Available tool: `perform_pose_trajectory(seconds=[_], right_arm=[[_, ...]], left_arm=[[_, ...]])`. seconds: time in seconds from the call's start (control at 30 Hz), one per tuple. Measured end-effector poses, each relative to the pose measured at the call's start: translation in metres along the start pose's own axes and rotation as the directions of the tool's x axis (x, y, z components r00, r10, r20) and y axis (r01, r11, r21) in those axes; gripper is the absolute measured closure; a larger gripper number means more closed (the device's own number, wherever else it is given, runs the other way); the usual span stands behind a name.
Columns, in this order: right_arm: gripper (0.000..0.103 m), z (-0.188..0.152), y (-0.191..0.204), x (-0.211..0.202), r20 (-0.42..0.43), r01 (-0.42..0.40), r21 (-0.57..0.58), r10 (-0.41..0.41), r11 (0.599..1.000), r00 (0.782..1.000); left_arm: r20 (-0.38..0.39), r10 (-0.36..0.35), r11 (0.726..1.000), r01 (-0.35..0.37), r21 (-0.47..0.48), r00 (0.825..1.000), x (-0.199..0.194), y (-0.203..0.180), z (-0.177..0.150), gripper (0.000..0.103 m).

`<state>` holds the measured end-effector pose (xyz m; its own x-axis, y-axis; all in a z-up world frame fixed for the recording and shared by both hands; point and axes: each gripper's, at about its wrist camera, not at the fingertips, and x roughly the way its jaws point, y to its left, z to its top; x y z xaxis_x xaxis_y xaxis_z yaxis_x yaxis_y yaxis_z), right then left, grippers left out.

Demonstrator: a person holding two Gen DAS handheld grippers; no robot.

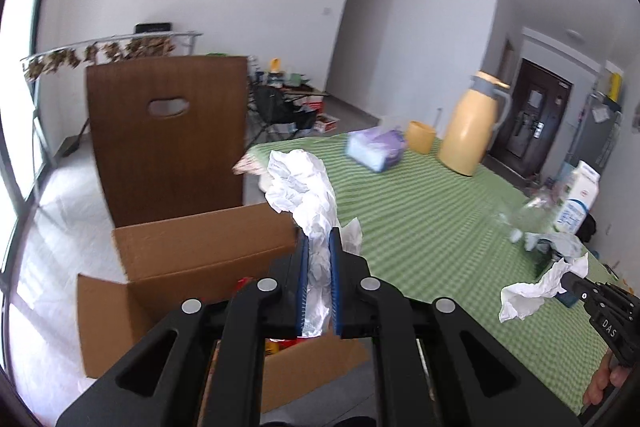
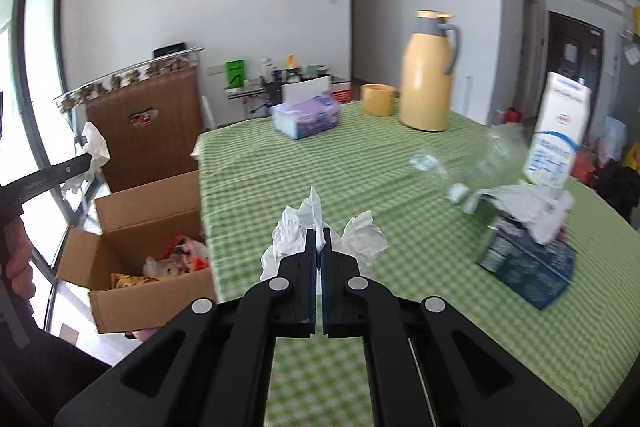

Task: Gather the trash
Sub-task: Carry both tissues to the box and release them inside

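My left gripper (image 1: 319,239) is shut on a crumpled white tissue (image 1: 302,187) and holds it above the open cardboard box (image 1: 192,259) beside the table; it also shows in the right wrist view (image 2: 86,157). My right gripper (image 2: 319,237) is shut on another crumpled white tissue (image 2: 360,239) over the green checked tablecloth (image 2: 360,167); it shows in the left wrist view (image 1: 568,277) with its tissue (image 1: 532,291). The box (image 2: 132,263) holds colourful wrappers (image 2: 180,259).
On the table stand a yellow thermos jug (image 2: 428,75), a yellow cup (image 2: 376,99), a purple tissue pack (image 2: 306,115), a milk carton (image 2: 558,135), a clear plastic bottle (image 2: 472,167) and a dark blue box with paper (image 2: 524,255). A brown chair (image 1: 168,135) stands behind the cardboard box.
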<state>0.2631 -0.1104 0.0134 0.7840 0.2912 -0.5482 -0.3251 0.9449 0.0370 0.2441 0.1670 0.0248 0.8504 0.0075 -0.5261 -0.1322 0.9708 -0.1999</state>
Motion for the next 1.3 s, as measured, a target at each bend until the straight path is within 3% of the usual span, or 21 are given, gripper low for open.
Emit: perform_pose_trajectory(seconds=[0.1, 0.27, 0.4, 0.53, 0.6, 0.7, 0.77, 0.8, 0.87, 0.9, 1.0, 1.07, 1.1, 1.13, 1.3], right_arm=[[0.101, 0.016, 0.047, 0.042, -0.034, -0.123, -0.049, 0.122, 0.991, 0.992], [0.101, 0.036, 0.117, 0.095, -0.092, -0.259, -0.13, 0.248, 0.957, 0.964], [0.101, 0.043, 0.15, 0.125, -0.135, -0.315, -0.164, 0.295, 0.935, 0.946], [0.101, 0.043, 0.171, 0.154, -0.195, -0.35, -0.186, 0.314, 0.918, 0.929], [0.101, 0.038, 0.181, 0.173, -0.241, -0.359, -0.197, 0.31, 0.912, 0.92], [0.101, 0.029, 0.195, 0.202, -0.33, -0.369, -0.223, 0.286, 0.902, 0.9], [0.101, 0.021, 0.202, 0.219, -0.386, -0.372, -0.236, 0.265, 0.898, 0.884], [0.101, 0.018, 0.206, 0.228, -0.41, -0.375, -0.244, 0.256, 0.894, 0.876], [0.101, 0.01, 0.213, 0.246, -0.468, -0.385, -0.251, 0.237, 0.888, 0.851], [0.101, 0.005, 0.218, 0.256, -0.506, -0.395, -0.267, 0.221, 0.879, 0.834], [0.101, -0.007, 0.229, 0.28, -0.586, -0.406, -0.289, 0.175, 0.867, 0.791], [0.077, -0.017, 0.236, 0.298, -0.664, -0.426, -0.292, 0.138, 0.856, 0.734], [0.044, -0.019, 0.237, 0.301, -0.672, -0.422, -0.3, 0.124, 0.855, 0.73], [0.025, -0.02, 0.237, 0.302, -0.665, -0.414, -0.316, 0.112, 0.854, 0.739], [0.021, -0.008, 0.235, 0.307, -0.675, -0.422, -0.274, 0.14, 0.864, 0.724]], left_arm=[[-0.017, 0.111, 0.992, -0.112, -0.055, 0.994, 0.001, 0.052, -0.002, 0.096], [-0.056, 0.192, 0.973, -0.197, -0.119, 0.98, 0.006, 0.105, -0.008, 0.096], [-0.114, 0.191, 0.965, -0.208, -0.161, 0.975, 0.021, 0.131, -0.016, 0.096], [-0.238, 0.127, 0.968, -0.173, -0.184, 0.963, 0.059, 0.146, -0.034, 0.096], [-0.383, 0.103, 0.96, -0.193, -0.205, 0.918, 0.096, 0.156, -0.047, 0.096], [-0.498, 0.091, 0.951, -0.223, -0.213, 0.862, 0.138, 0.164, -0.061, 0.094], [-0.573, 0.085, 0.938, -0.26, -0.23, 0.815, 0.163, 0.173, -0.07, 0.078], [-0.591, 0.064, 0.938, -0.251, -0.24, 0.804, 0.171, 0.175, -0.073, 0.072], [-0.607, 0.085, 0.944, -0.259, -0.206, 0.79, 0.182, 0.172, -0.074, 0.04], [-0.609, 0.105, 0.941, -0.277, -0.196, 0.786, 0.183, 0.171, -0.073, 0.037], [-0.597, 0.075, 0.938, -0.259, -0.23, 0.799, 0.177, 0.177, -0.069, 0.029], [-0.588, 0.076, 0.932, -0.268, -0.246, 0.805, 0.171, 0.18, -0.066, 0.027], [-0.579, 0.077, 0.928, -0.271, -0.257, 0.812, 0.167, 0.183, -0.065, 0.027], [-0.575, 0.074, 0.927, -0.269, -0.262, 0.815, 0.164, 0.184, -0.064, 0.027], [-0.557, 0.09, 0.925, -0.278, -0.261, 0.825, 0.151, 0.187, -0.062, 0.026]])
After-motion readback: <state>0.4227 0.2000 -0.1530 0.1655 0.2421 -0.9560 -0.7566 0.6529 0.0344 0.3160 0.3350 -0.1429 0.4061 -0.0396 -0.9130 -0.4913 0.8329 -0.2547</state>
